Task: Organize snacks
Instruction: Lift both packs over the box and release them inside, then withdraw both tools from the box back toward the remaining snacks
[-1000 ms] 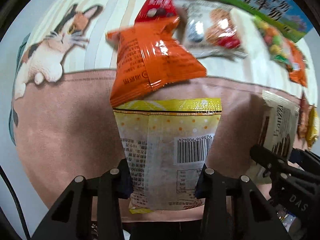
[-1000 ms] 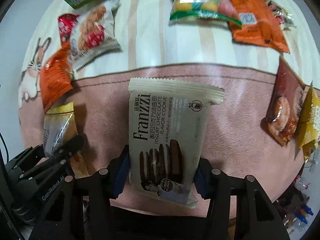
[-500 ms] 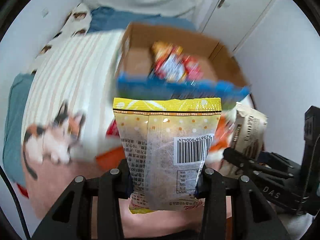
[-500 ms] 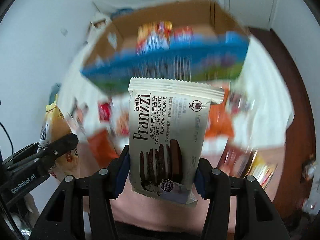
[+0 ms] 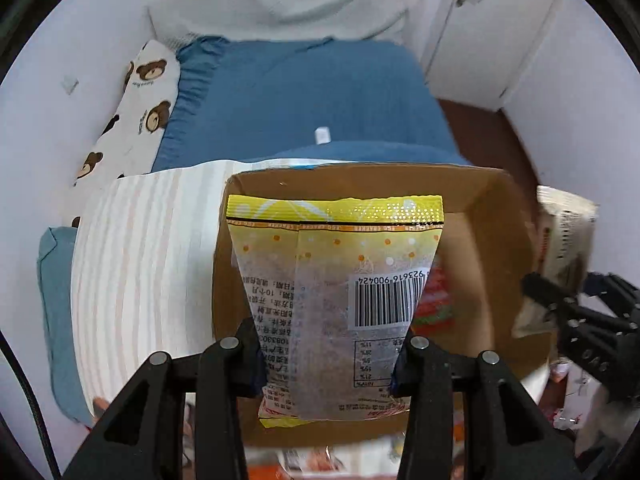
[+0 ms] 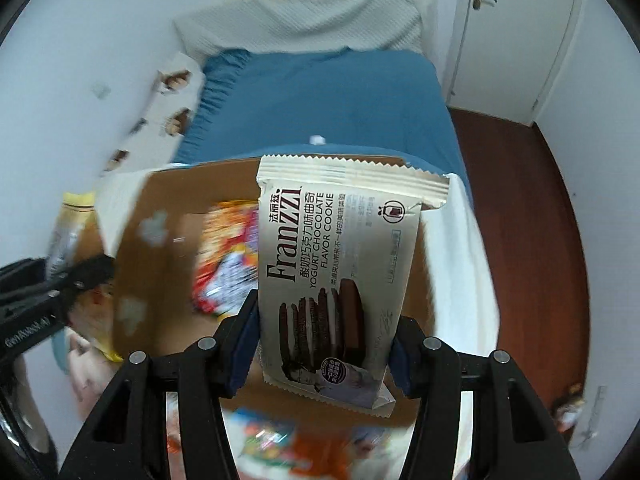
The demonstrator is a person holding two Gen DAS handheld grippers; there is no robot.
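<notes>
On the bed, beyond both grippers, a blue sheet (image 5: pixel 304 96) runs back to a white quilted headboard (image 6: pixel 304 16), with a bear-print pillow (image 5: pixel 140 96) along the left wall and a cream striped blanket (image 5: pixel 148 264) nearer the camera. White cupboard doors (image 6: pixel 516 36) stand at the right above dark red-brown floor (image 6: pixel 516 208). An open cardboard box (image 5: pixel 492 216) sits on the blanket, a blurred red-and-orange snack packet (image 6: pixel 228 256) lying inside it. The left gripper (image 5: pixel 332 360) is clamped on a yellow snack packet (image 5: pixel 336 280) (barcode side facing the camera), held upright over the box. The right gripper (image 6: pixel 324 356) pinches a cream Franzzi cookie packet (image 6: pixel 340 276) by its sides, also upright above the box. More packets (image 6: pixel 280 444) lie blurred on the near bedding below the box
</notes>
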